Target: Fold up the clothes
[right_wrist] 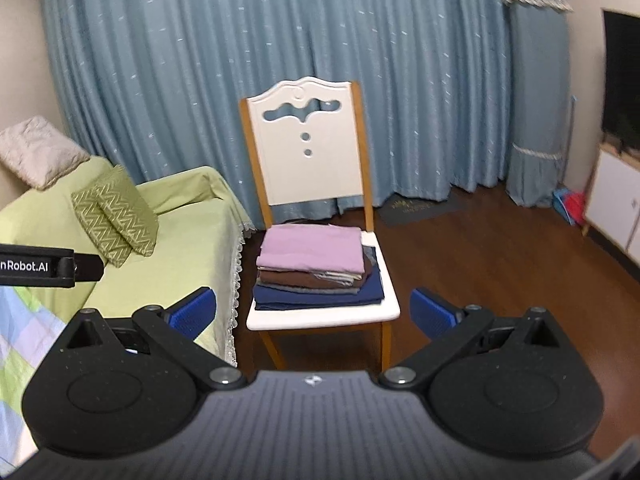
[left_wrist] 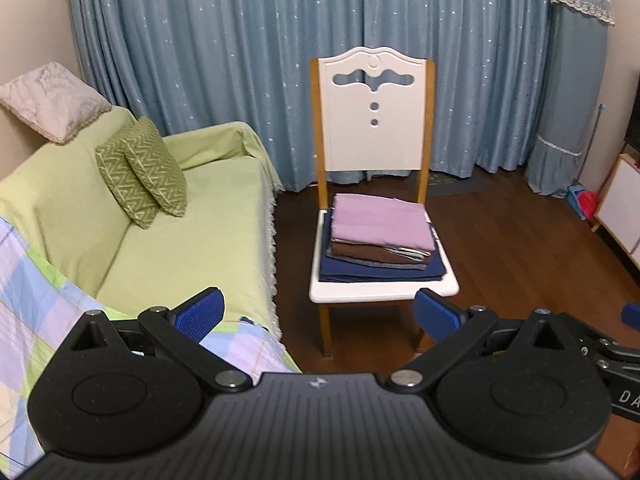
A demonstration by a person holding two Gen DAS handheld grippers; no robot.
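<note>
A stack of folded clothes [left_wrist: 382,240] [right_wrist: 316,266] rests on the seat of a white chair [left_wrist: 376,120] [right_wrist: 308,168]: lilac on top, brown and grey in the middle, navy at the bottom. A pastel checked cloth [left_wrist: 36,300] [right_wrist: 16,344] lies spread on the sofa at the lower left. My left gripper [left_wrist: 320,314] is open and holds nothing, a short way in front of the chair. My right gripper [right_wrist: 314,312] is open too, nothing between its blue pads, facing the same chair. The left gripper's body [right_wrist: 48,266] shows at the left edge of the right wrist view.
A sofa under a green cover [left_wrist: 192,232] [right_wrist: 188,240] stands left of the chair, with two zigzag cushions [left_wrist: 144,170] [right_wrist: 114,220] and a beige pillow [left_wrist: 52,100]. Blue curtains [left_wrist: 280,60] hang behind. A white cabinet [right_wrist: 616,204] and dark wooden floor [left_wrist: 520,260] are at the right.
</note>
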